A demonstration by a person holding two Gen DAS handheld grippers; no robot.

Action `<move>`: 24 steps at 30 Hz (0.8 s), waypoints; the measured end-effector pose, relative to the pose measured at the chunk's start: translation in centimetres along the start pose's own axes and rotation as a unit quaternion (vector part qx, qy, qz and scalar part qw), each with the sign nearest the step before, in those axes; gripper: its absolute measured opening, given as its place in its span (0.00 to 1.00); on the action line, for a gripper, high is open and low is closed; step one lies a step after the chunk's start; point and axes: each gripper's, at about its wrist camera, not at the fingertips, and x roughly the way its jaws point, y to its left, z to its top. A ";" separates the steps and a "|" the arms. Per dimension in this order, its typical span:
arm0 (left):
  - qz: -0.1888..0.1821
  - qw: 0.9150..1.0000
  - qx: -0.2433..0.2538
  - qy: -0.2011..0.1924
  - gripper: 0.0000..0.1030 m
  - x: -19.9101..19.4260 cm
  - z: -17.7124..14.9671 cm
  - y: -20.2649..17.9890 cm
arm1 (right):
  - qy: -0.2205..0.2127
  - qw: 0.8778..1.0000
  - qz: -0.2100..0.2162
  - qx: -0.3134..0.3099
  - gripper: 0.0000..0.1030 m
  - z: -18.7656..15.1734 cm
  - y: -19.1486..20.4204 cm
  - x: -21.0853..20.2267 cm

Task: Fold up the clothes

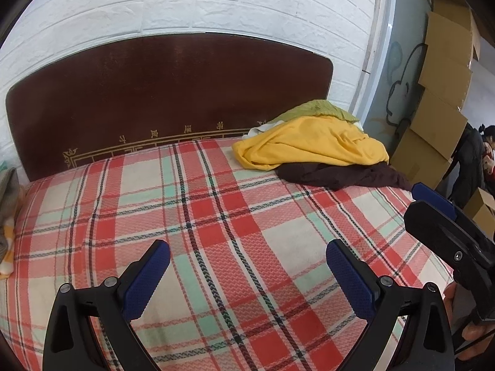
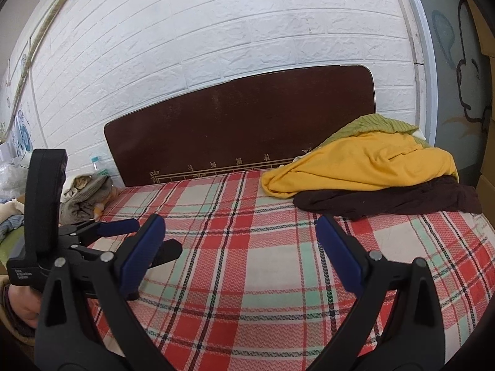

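Observation:
A heap of clothes lies at the bed's far right corner. A yellow garment (image 1: 309, 145) (image 2: 362, 164) is on top, a green one (image 1: 318, 109) (image 2: 371, 125) behind it, and a dark brown one (image 1: 340, 174) (image 2: 389, 199) spreads underneath in front. My left gripper (image 1: 246, 247) hovers open over the plaid sheet (image 1: 216, 201), well short of the heap, with nothing between its fingers. My right gripper (image 2: 239, 221) is open too and holds nothing, closer to the brown garment. In the left wrist view one of the right gripper's fingers (image 1: 433, 198) shows at the right edge.
A dark wooden headboard (image 1: 154, 92) stands against a white brick wall. Stacked cardboard boxes (image 1: 442, 92) line the bed's right side, and a person (image 1: 482, 154) is beyond them. Off the left side are a grey-beige clothes heap (image 2: 86, 191) and a bottle (image 2: 97, 164).

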 end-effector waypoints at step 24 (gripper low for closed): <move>0.022 0.999 -0.024 0.020 1.00 5.2 1.5 3.5 | 0.143 0.971 -0.190 -0.022 0.96 5.6 -17.2 15.5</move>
